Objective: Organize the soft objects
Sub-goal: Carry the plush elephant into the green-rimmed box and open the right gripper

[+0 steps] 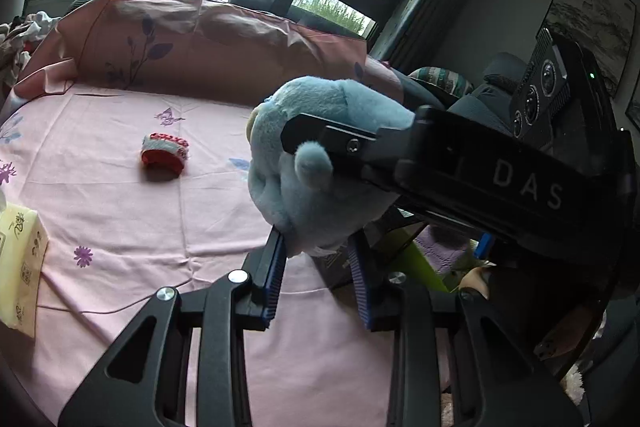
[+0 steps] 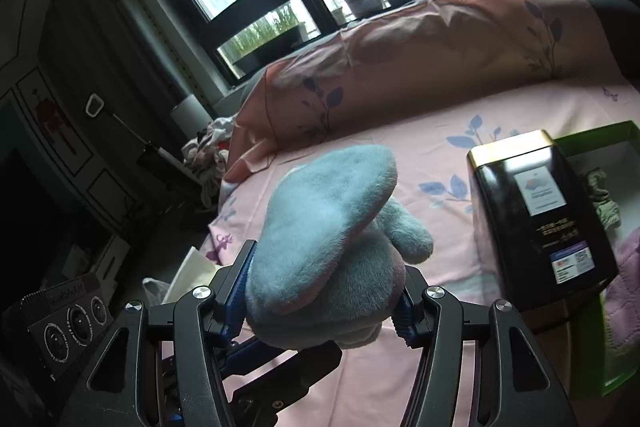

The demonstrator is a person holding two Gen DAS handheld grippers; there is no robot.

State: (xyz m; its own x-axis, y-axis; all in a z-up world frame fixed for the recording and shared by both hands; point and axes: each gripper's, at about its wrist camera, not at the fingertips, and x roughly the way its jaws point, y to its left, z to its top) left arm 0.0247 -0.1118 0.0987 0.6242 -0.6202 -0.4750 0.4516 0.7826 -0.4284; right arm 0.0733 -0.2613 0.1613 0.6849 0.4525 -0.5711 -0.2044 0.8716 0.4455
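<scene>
A light blue plush toy (image 1: 320,155) hangs above the pink bed sheet. My right gripper (image 2: 324,291) is shut on it, its fingers pressed into the body (image 2: 320,227). In the left wrist view the right gripper (image 1: 320,143) comes in from the right and clamps the toy's upper part. My left gripper (image 1: 318,259) is open just below the toy, its blue-padded fingers (image 1: 274,275) on either side of the toy's lower edge. A small red and white knitted item (image 1: 165,154) lies on the sheet further back.
A black tin with a gold rim (image 2: 536,211) stands beside a green open box (image 2: 616,227) holding a pink cloth. A yellow tissue pack (image 1: 20,267) lies at the bed's left edge. A pink pillow (image 1: 208,39) runs along the back. Clothes (image 2: 208,151) are piled off the bed.
</scene>
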